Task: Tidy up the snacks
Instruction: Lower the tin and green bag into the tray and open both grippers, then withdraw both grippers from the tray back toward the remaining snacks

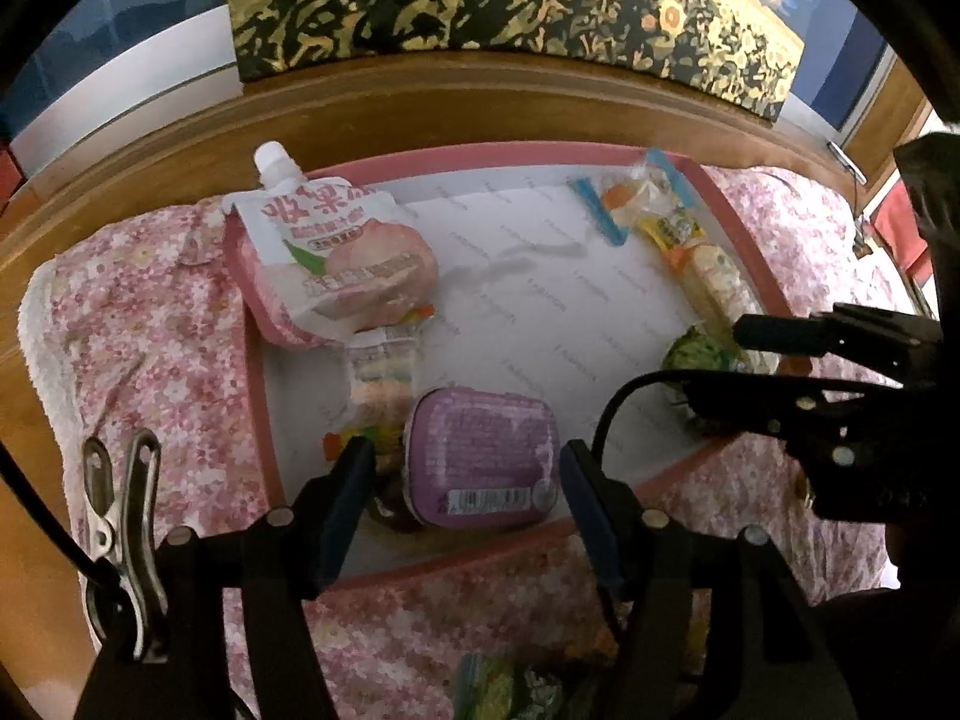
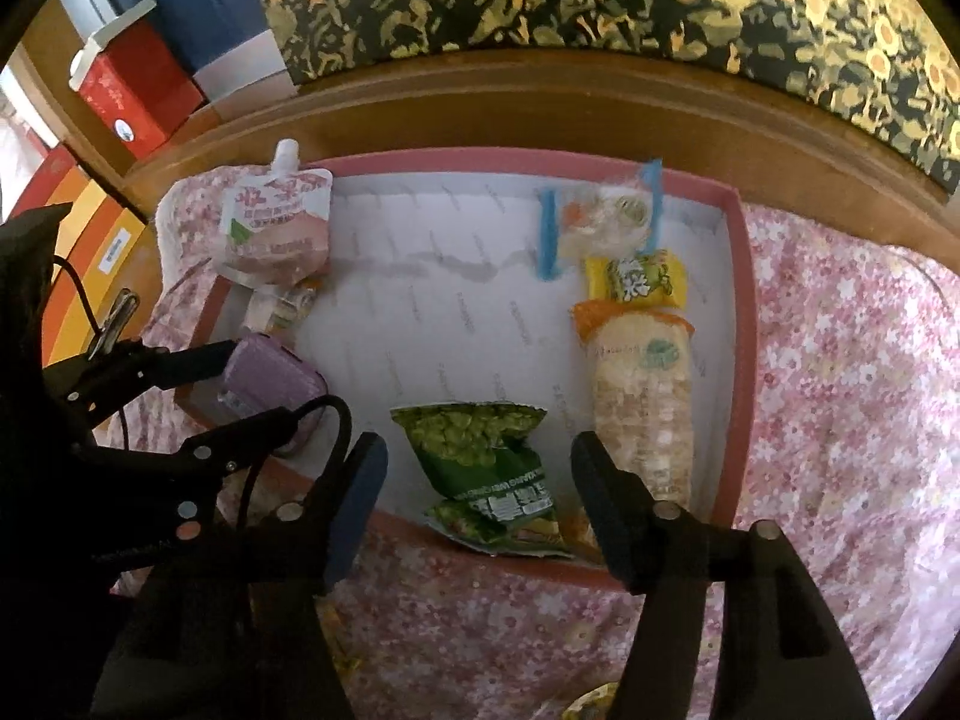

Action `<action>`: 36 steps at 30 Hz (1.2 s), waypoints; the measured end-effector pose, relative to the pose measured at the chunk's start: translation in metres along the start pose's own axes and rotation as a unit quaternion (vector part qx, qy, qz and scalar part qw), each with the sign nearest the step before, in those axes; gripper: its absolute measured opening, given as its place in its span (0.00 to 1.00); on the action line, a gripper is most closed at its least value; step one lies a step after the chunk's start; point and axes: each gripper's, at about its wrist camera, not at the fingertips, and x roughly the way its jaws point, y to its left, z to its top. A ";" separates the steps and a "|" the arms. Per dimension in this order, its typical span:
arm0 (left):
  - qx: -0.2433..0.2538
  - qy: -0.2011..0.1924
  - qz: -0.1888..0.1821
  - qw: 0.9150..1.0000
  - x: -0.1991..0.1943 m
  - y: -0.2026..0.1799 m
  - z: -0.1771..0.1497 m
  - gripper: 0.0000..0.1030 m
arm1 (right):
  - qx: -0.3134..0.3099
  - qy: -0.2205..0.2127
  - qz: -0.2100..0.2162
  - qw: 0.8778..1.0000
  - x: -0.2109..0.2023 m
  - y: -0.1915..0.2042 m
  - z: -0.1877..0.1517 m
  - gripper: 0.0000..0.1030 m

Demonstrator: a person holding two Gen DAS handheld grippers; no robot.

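A pink-rimmed box [image 1: 729, 204] [image 2: 741, 324] with a white floor holds the snacks. My left gripper [image 1: 468, 468] is open, its fingers either side of a purple tub [image 1: 480, 456] at the box's near left; the tub also shows in the right wrist view [image 2: 270, 378]. My right gripper [image 2: 480, 468] is open over a green pea bag [image 2: 486, 468] on the box's near rim. A peach drink pouch [image 1: 336, 252] [image 2: 276, 222] leans on the left wall. A long cracker pack [image 2: 642, 396], a yellow packet [image 2: 636, 282] and a blue-edged clear bag [image 2: 600, 216] lie along the right side.
The box sits on a pink floral cloth [image 1: 150, 330] [image 2: 852, 390] over a wooden table [image 1: 420, 108]. A sunflower painting [image 1: 510, 0] stands behind. A red box [image 2: 138, 96] is at the far left. A small clear packet [image 1: 384, 366] lies behind the tub. More snack bags [image 1: 510, 690] lie below the left gripper.
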 end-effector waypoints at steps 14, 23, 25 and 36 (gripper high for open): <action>0.002 -0.038 0.019 0.999 -0.033 -0.005 -0.010 0.66 | -0.017 -0.039 -0.025 0.999 -0.037 0.009 -0.010 0.64; -0.004 -0.071 0.024 0.997 -0.071 -0.008 -0.020 0.67 | -0.016 -0.083 -0.039 0.996 -0.074 0.017 -0.022 0.64; -0.006 -0.075 0.022 0.997 -0.077 -0.010 -0.024 0.68 | -0.010 -0.091 -0.044 0.995 -0.081 0.017 -0.025 0.64; 0.005 -0.127 0.038 0.991 -0.109 -0.020 -0.041 0.68 | 0.000 -0.132 -0.056 0.990 -0.115 0.017 -0.040 0.64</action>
